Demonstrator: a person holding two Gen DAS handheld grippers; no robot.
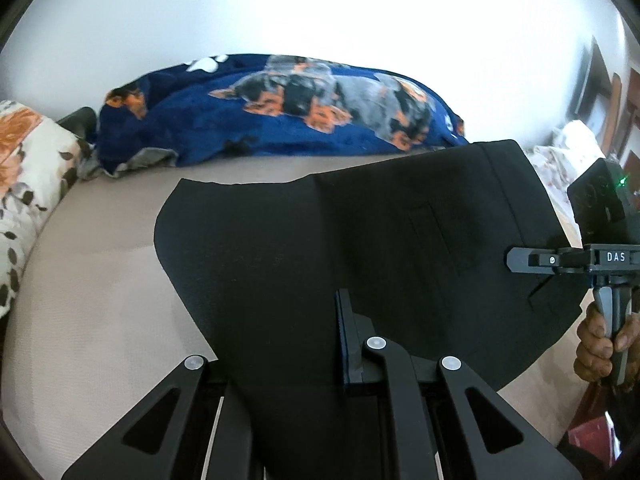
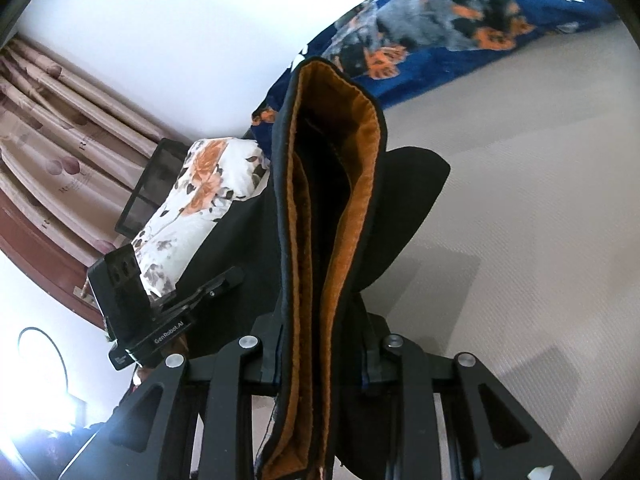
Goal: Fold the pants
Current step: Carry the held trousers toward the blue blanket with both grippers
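A bed [image 1: 100, 280] with a beige sheet is filling the scene under a white wall, with a blue dog-print blanket [image 1: 280, 112] lying at twelve o'clock and a floral pillow [image 1: 28, 184] at nine o'clock in the left wrist view. The left hand-held gripper [image 1: 320, 340] is pinching a fold of the black pants [image 1: 280, 248], its jaws pressed nearly together on the cloth. The right hand-held gripper [image 2: 320, 356] is clamping the waistband, which is standing up toward twelve o'clock and showing an orange fleece lining [image 2: 360, 152]. Between the two, the pants are hanging spread just above the sheet. The fabric is judged soft, limp and fairly thick from the lining, so it is likely sagging wherever unsupported; edges and corners, namely waistband and hem, are offering the surest holds.
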